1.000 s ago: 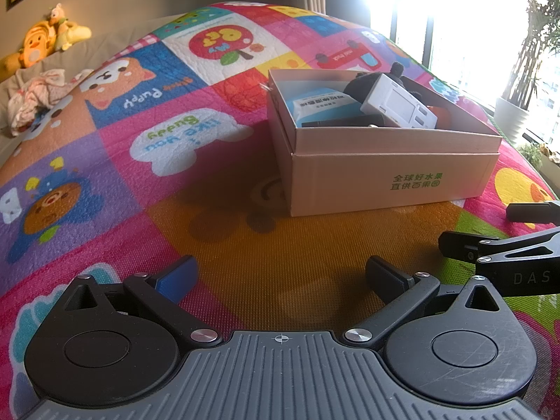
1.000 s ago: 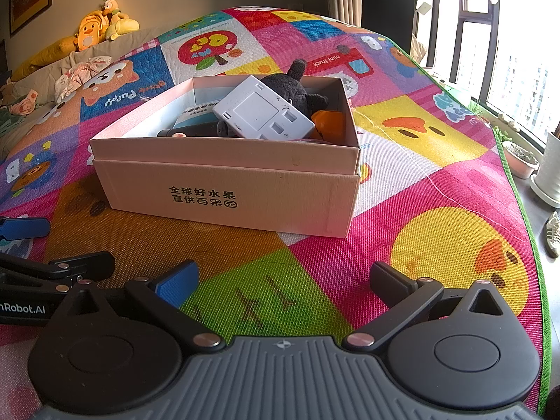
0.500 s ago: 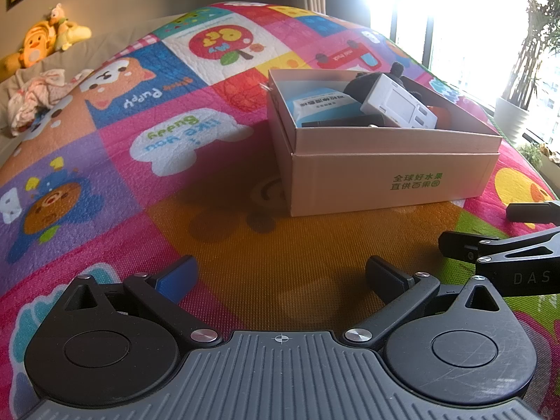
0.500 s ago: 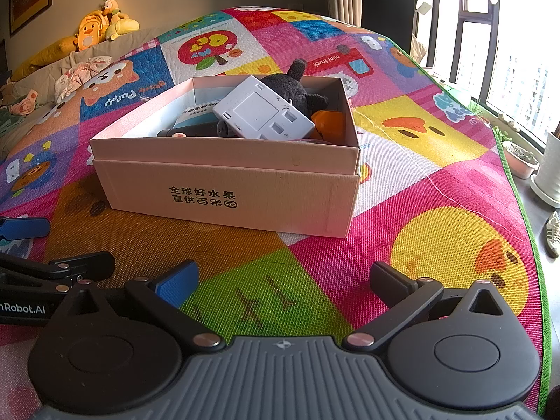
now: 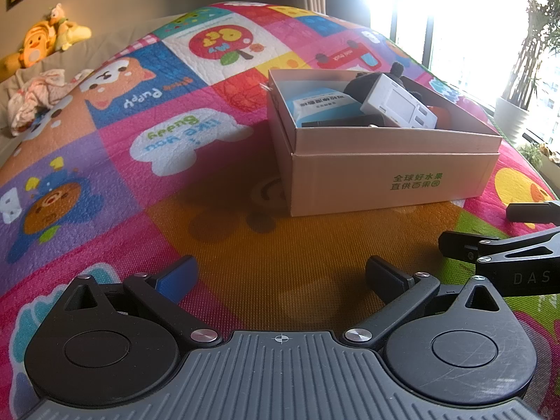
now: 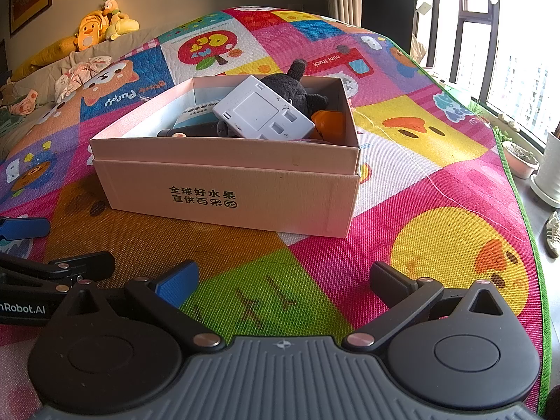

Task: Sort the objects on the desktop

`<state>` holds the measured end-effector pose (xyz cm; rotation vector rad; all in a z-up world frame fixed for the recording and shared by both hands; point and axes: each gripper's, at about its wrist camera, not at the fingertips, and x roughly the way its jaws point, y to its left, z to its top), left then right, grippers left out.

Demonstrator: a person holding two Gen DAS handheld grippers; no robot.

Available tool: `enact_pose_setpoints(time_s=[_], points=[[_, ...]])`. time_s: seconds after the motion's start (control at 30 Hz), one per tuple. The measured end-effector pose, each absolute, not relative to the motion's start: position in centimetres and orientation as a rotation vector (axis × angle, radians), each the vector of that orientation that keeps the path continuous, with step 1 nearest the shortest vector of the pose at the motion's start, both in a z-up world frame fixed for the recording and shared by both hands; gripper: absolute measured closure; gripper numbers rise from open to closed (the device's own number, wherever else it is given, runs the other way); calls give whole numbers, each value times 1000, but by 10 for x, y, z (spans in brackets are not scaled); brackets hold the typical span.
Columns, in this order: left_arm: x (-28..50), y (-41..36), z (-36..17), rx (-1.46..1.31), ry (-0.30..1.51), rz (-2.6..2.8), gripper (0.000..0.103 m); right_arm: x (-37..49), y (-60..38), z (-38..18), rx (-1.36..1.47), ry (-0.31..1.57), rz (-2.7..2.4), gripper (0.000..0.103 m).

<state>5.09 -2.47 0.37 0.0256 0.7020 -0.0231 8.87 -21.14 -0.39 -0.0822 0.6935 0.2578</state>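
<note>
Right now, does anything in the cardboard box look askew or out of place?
Yes. The flat white plastic device lies tilted across the other items in the open cardboard box, propped on the black plush toy, not flat.

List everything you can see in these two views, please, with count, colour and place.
cardboard box: one, tan, mid-mat, open
white device: one, tilted atop the box's contents
black plush toy: one, in box, behind the device
orange item: one, in box's right corner, unclear
blue-and-white packet: one, in box, left side
play mat: one, multicoloured, underneath
yellow plush toys: far left, count unclear
left gripper: open, empty
right gripper: open, empty
</note>
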Motion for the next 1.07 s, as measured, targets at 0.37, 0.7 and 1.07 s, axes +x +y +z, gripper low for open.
enact_pose_setpoints(time_s=[0.37,0.7,1.07], points=[[54,-26,4,25,703,-23,0,88,-211,-4,-82,694,258,0],[57,-21,7,31,754,-52,0,89,-212,-3,-83,694,258,0],[54,-20,7,13,737,-46,0,88,-210,-4,-84,693,257,0]])
